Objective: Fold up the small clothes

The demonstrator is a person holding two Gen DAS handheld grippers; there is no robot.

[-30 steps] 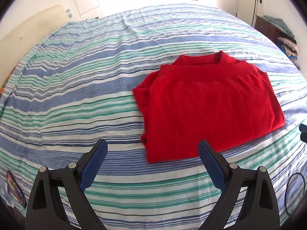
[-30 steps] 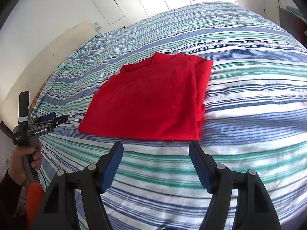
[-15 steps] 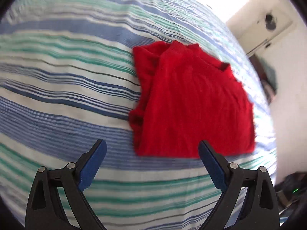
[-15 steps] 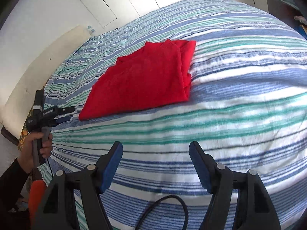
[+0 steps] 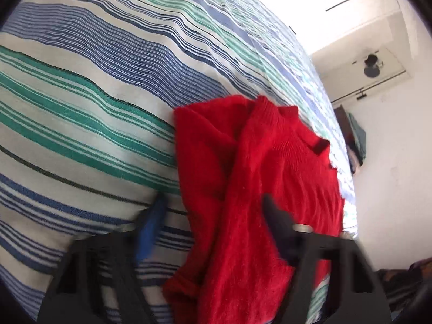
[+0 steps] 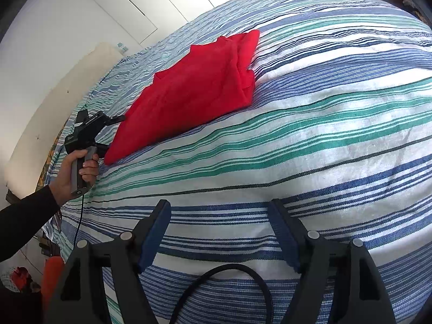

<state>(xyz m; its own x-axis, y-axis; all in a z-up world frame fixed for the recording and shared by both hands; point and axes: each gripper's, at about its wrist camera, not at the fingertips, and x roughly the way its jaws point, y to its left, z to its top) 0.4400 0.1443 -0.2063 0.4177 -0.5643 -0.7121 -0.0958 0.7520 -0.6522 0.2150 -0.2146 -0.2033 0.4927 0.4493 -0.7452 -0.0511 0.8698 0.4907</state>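
The left gripper (image 5: pixel 213 216) points steeply downward, its jaws closing with red cloth between them, its fingers blurred. A bare hand (image 6: pixel 77 174) on a dark-sleeved arm grips its handle. The right gripper (image 6: pixel 220 232) also angles downward, its blue-padded jaws opening and standing wide apart with nothing between them.

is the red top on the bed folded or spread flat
Partly folded: the red top lies as a compact block on the striped bedspread, with one side doubled into layers and no sleeves spread out.
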